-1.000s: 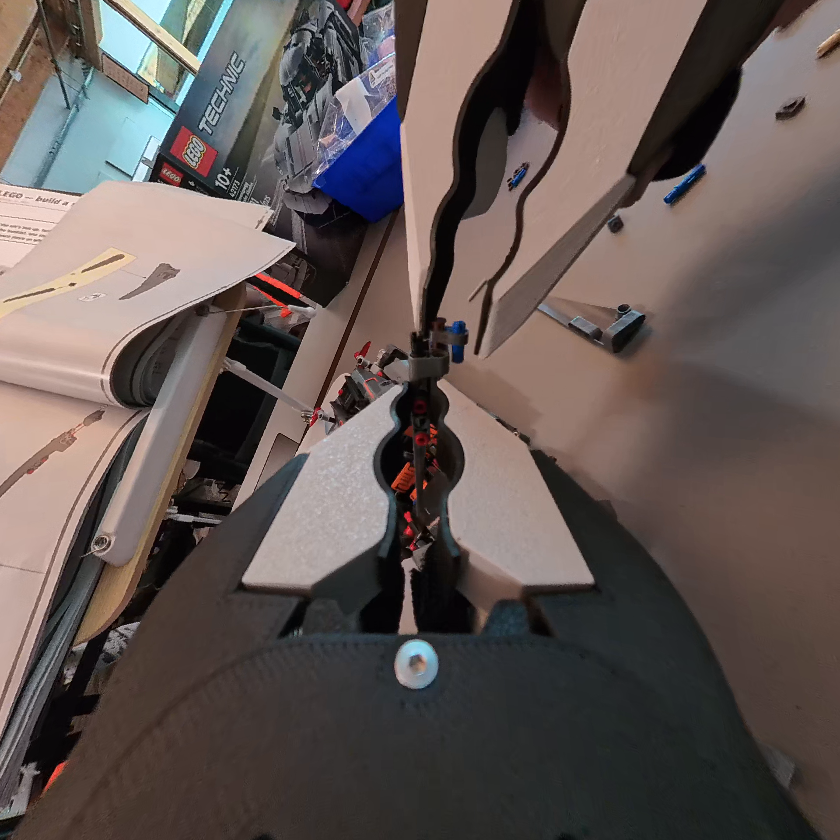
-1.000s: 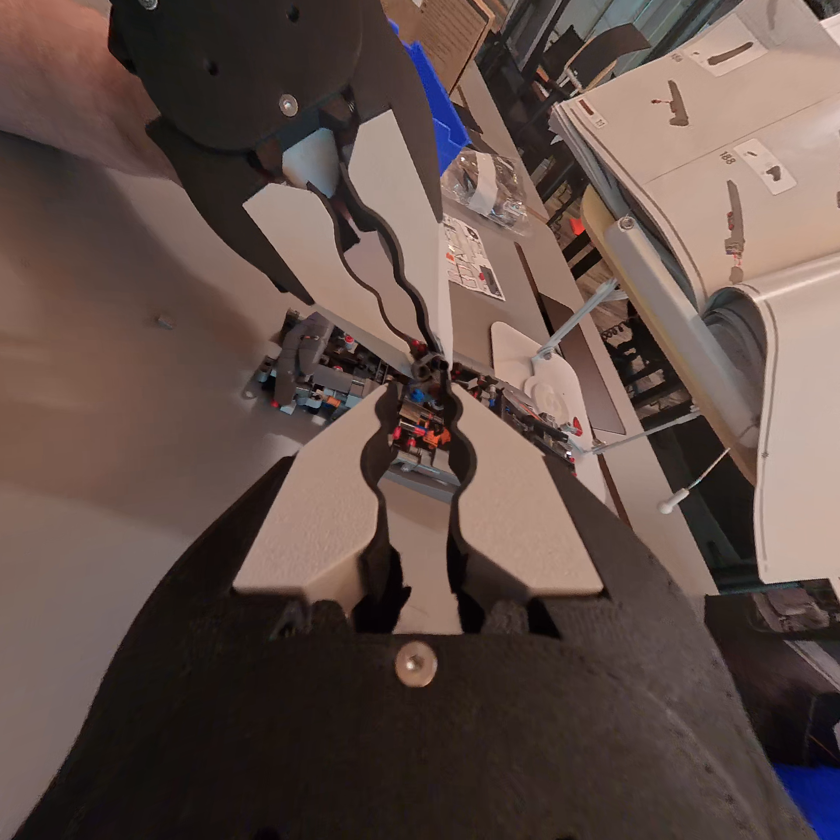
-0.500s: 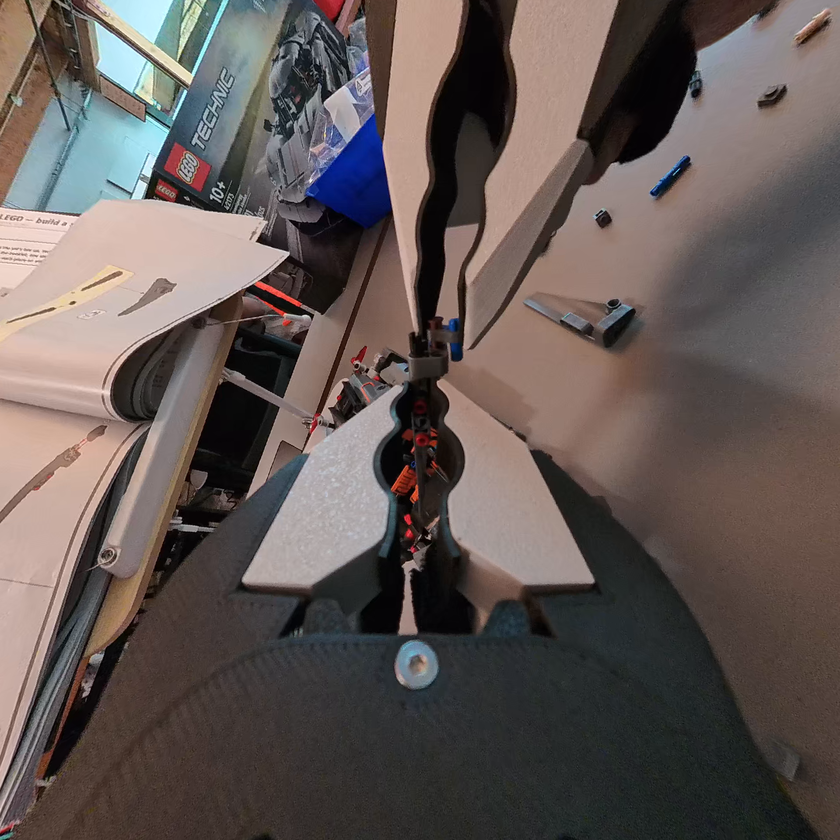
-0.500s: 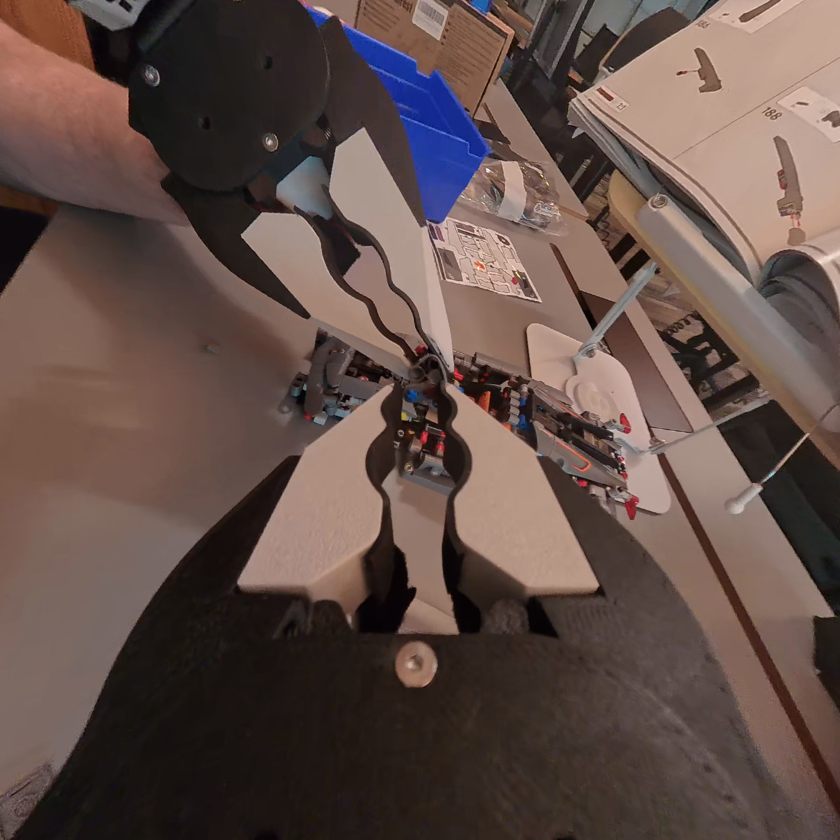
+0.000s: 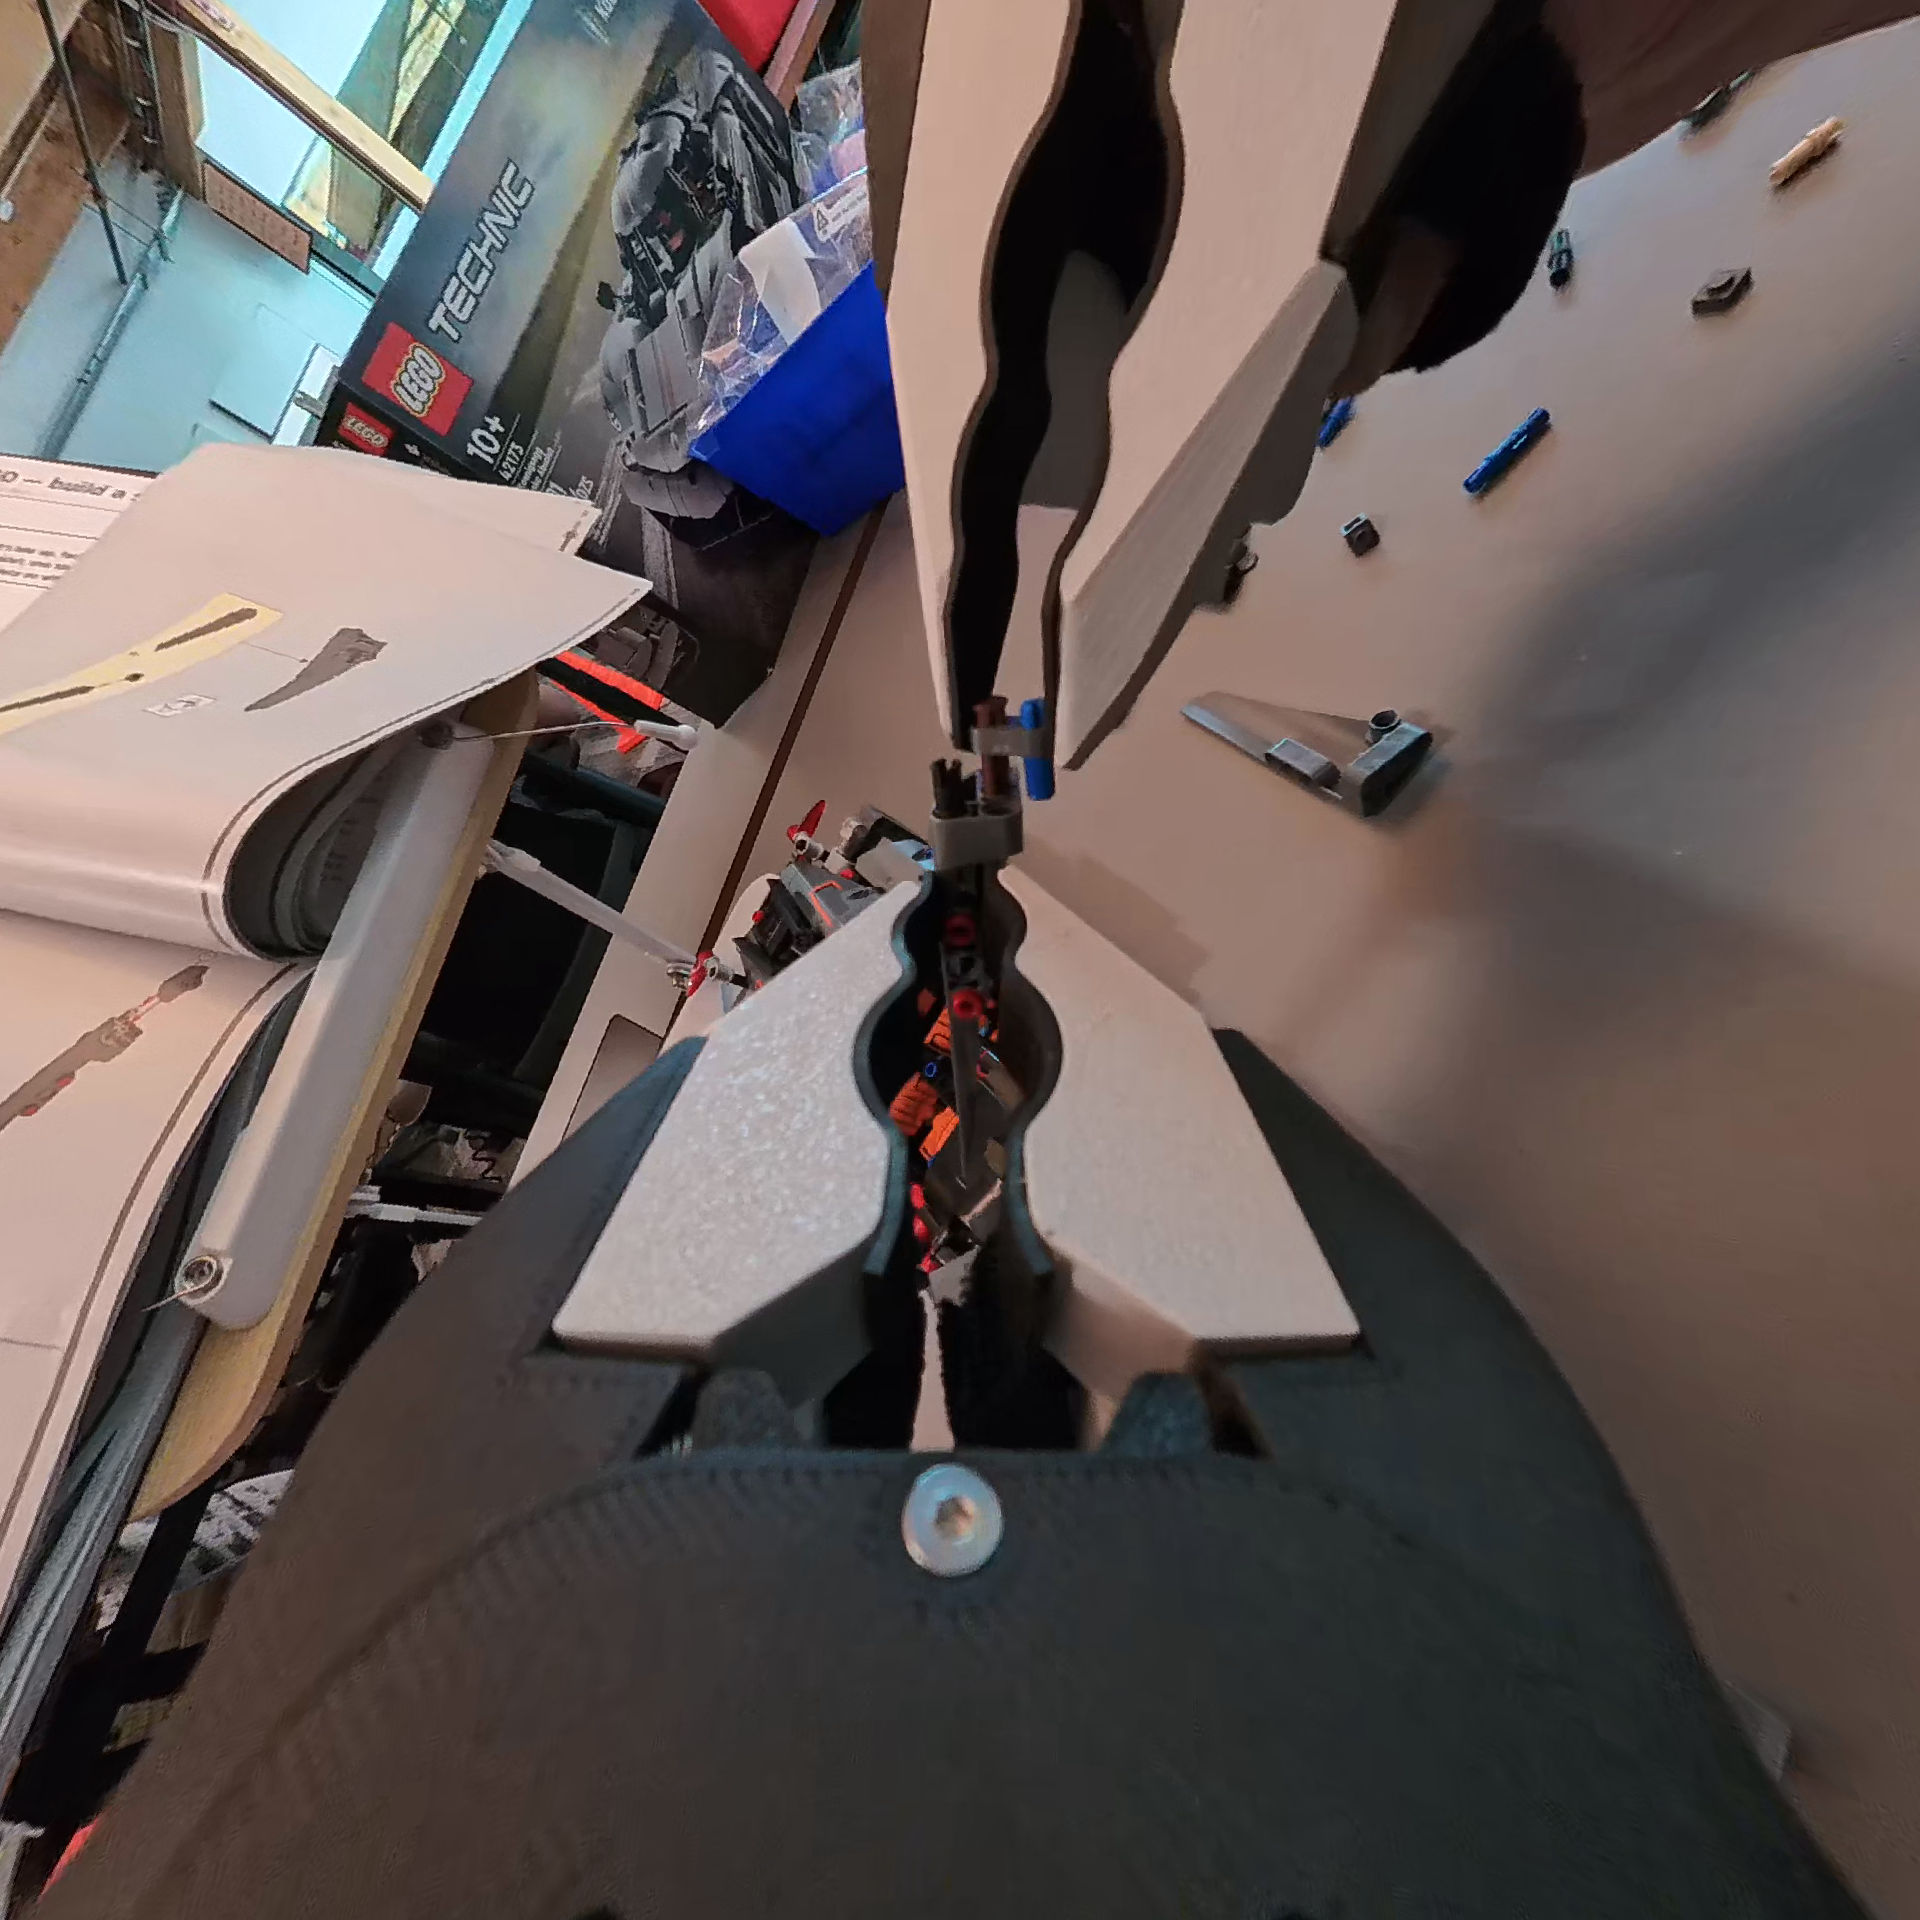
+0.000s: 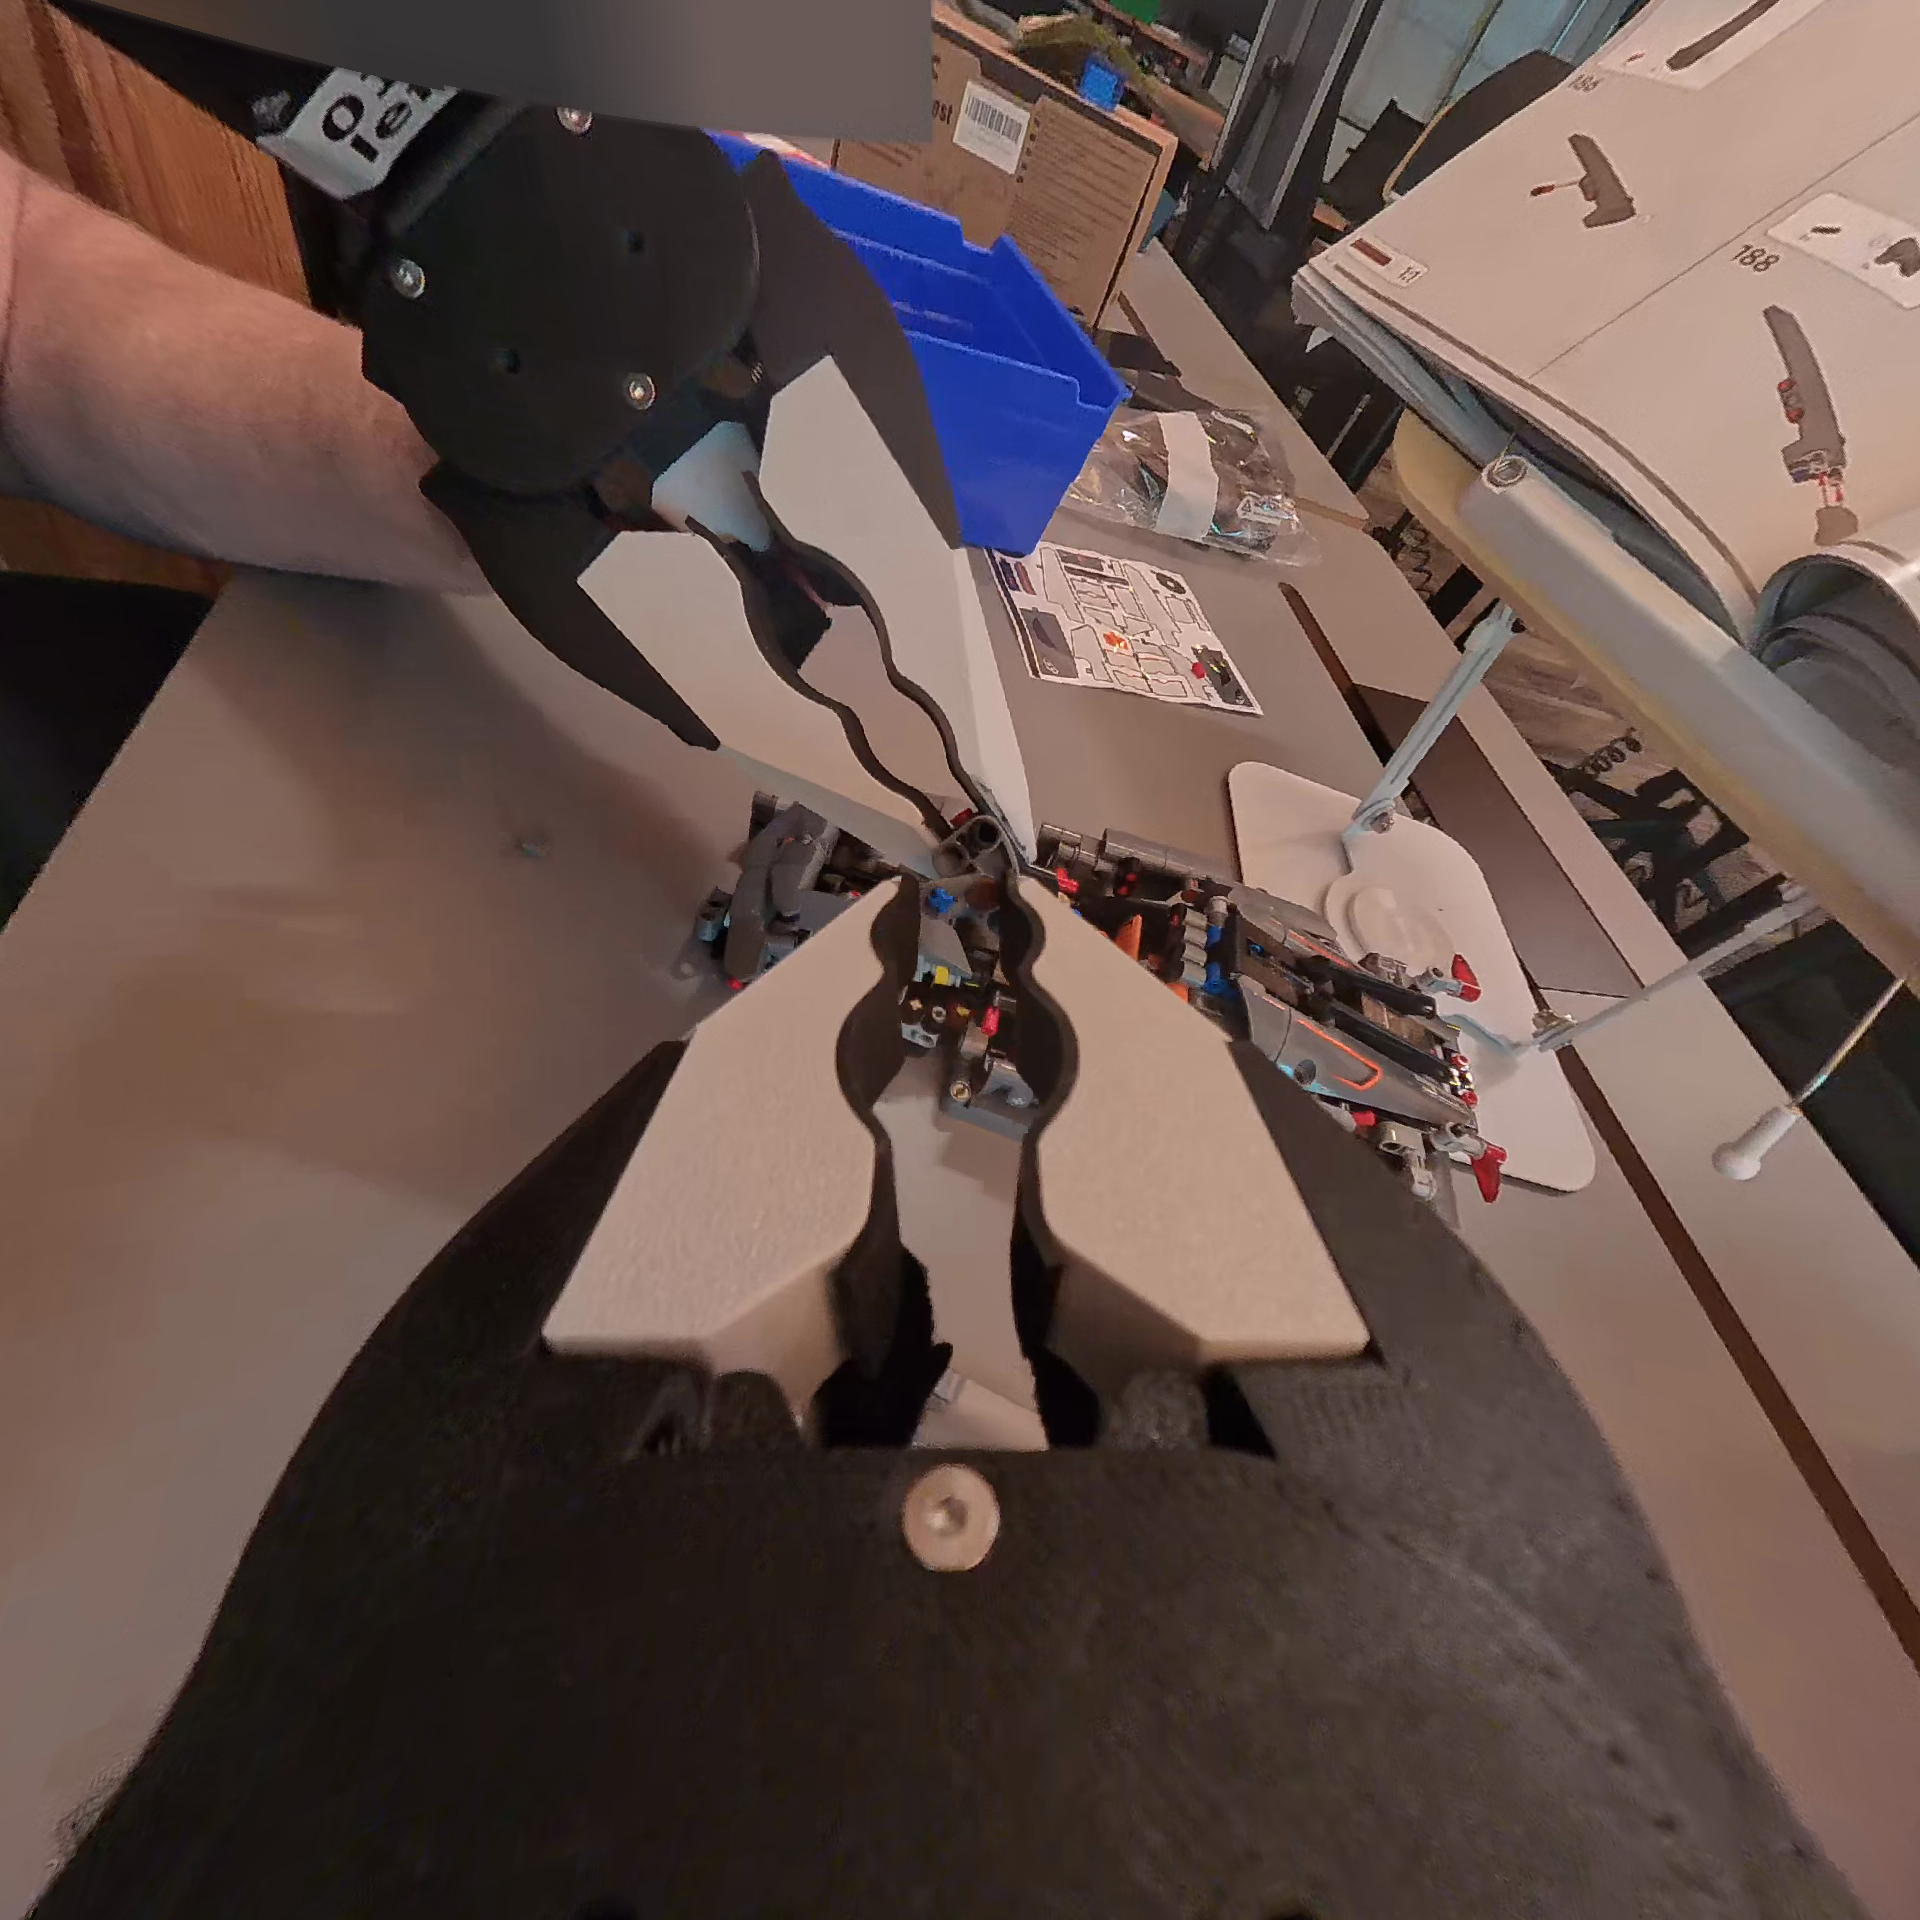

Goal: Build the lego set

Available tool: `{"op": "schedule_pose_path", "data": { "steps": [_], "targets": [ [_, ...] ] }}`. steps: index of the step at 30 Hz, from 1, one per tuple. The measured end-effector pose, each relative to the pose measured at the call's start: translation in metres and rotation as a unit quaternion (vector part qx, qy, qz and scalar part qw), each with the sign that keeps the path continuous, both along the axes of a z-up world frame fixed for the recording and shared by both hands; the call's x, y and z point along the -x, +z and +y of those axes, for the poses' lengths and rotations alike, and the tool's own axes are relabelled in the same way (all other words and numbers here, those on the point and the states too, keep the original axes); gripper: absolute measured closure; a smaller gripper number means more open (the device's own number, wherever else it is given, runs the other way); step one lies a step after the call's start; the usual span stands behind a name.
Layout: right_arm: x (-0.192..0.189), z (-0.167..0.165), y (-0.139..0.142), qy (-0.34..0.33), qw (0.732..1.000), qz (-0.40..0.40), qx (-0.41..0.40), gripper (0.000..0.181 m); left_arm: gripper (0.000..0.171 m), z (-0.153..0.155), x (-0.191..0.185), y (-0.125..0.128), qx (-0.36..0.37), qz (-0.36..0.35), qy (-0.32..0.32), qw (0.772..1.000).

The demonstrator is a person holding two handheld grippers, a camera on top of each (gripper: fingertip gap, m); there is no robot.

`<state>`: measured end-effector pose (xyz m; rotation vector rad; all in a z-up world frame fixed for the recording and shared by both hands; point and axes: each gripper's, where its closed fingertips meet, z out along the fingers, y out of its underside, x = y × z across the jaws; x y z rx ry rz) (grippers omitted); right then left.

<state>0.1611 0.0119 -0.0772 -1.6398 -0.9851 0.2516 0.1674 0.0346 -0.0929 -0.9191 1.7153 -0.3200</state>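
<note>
Lego connector (image 5: 975, 831), grey, pinched in our left tool (image 5: 961, 888); pin piece (image 5: 1010, 740) pinched in our right tool (image 5: 1003, 727). A second ago they touched; now a small gap separates them above the worktop (image 5: 1558, 935), so mating remains undone.

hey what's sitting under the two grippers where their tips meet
In the right wrist view, the partly built lego model lies on the table below the left gripper and right gripper. Their fingers cover its middle, so that section cannot be seen.
</note>
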Motion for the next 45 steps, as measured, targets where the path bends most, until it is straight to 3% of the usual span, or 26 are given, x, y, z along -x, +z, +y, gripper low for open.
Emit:
{"op": "schedule_pose_path", "data": {
  "steps": [21, 45],
  "targets": [
    [-0.006, 0.018, 0.006, -0.043, 0.975, 0.188, 0.11, 0.169, 0.165, 0.013, 0.0, 0.003, -0.086, -0.003, 0.06, 0.995],
    [-0.007, 0.024, 0.008, -0.043, 0.937, 0.308, 0.159, 0.168, 0.166, 0.016, -0.001, 0.014, -0.113, -0.033, 0.088, 0.989]
  ]
}}
